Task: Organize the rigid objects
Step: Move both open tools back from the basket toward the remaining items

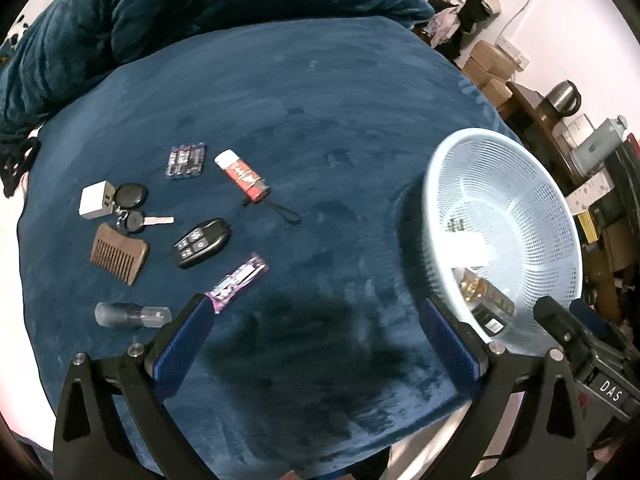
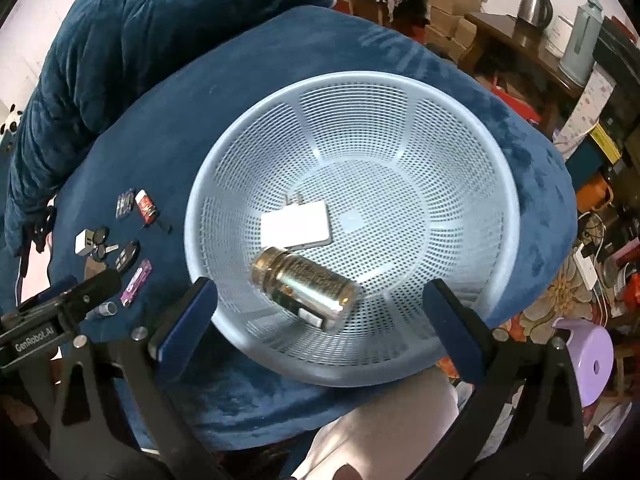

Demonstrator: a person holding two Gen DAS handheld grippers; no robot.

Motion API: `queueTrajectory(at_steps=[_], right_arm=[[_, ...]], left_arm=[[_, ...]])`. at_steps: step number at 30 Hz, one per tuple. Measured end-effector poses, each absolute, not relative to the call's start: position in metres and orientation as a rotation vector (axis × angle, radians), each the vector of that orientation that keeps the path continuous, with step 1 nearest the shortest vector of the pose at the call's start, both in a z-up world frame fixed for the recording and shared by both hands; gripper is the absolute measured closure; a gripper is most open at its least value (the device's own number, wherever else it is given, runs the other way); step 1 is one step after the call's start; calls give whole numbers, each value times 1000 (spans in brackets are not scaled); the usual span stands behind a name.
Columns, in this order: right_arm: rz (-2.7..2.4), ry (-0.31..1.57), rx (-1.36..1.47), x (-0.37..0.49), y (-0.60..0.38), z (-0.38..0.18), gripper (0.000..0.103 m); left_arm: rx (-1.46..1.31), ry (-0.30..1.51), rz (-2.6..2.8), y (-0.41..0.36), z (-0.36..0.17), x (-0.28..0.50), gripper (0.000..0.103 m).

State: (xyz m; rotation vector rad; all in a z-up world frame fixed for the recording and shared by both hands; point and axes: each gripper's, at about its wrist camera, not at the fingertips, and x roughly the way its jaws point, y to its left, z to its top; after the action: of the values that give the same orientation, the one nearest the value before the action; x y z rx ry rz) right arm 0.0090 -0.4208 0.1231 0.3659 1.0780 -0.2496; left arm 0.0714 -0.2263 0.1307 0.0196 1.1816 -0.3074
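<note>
A pale blue mesh basket [image 2: 472,152] [image 1: 532,184] sits on the blue velvet table. Inside lie a white plug adapter [image 2: 294,226] and a gold-topped glass bottle [image 2: 308,284] on its side. My right gripper [image 2: 320,304] hangs open above the basket, nothing between its fingers. My left gripper [image 1: 316,320] is open over bare cloth. To its left lie a purple packet [image 1: 236,282], a black car remote [image 1: 202,242], a wooden comb [image 1: 118,252], keys with a round fob [image 1: 132,200], a white cube charger [image 1: 94,200], a battery pack [image 1: 186,160], a red-white lighter [image 1: 242,176] and a clear small bottle [image 1: 132,314].
A dark blue quilt [image 1: 160,12] is heaped at the table's far side. Right of the table stand cardboard boxes [image 2: 452,12], a kettle [image 2: 534,4], a wooden side table [image 2: 512,40] and a purple stool [image 2: 592,364]. A person's light-clad leg [image 2: 384,432] is below the table edge.
</note>
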Motion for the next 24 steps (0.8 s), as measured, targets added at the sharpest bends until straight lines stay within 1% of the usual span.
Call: queueTrajectory(at_steps=[24], right_arm=[[-117,1086,232,44,-330,129,0]], left_arm=[[-105,1195,-150,-119,115,74,0]])
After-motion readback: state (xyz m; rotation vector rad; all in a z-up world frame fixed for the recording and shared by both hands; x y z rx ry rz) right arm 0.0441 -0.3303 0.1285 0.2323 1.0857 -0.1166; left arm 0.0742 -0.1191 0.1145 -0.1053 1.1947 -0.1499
